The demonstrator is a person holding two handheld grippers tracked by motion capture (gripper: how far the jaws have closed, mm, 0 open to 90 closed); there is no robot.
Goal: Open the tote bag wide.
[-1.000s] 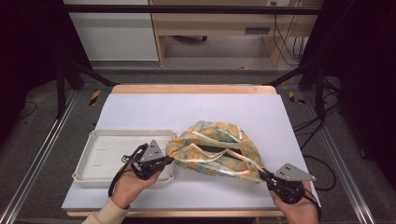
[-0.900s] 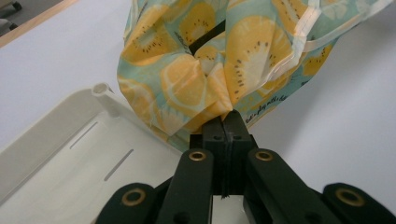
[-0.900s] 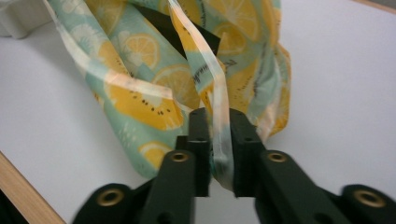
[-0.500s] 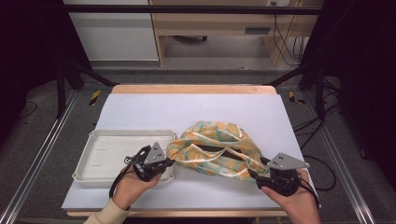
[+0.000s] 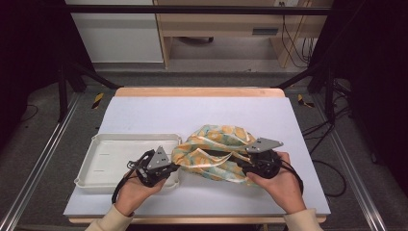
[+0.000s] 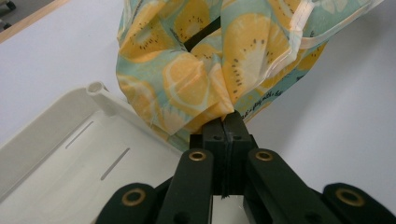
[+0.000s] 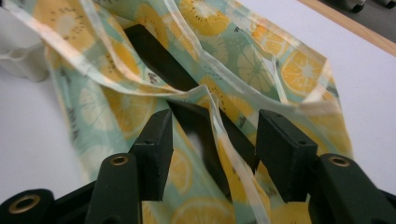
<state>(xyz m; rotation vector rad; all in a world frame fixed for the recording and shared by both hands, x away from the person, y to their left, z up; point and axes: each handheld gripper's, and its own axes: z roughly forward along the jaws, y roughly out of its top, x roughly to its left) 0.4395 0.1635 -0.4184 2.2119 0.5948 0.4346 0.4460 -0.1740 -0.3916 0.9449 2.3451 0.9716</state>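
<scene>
Fruit-print cloth bag (image 5: 216, 151) lies crumpled on my white tabletop (image 5: 202, 113), its left end just over the corner of the shallow white tray (image 5: 103, 159). My left claw (image 6: 225, 122) is pressed together on a bunched fold of that end. My right claw (image 7: 212, 140) stands spread, its jaws having just been closing a little; a pale hem runs between them, apparently untouched by the pads, though the fabric crowds close.

Black tongs (image 5: 175, 167), grey plates, brass rivets, cream sleeves (image 5: 115, 219).
</scene>
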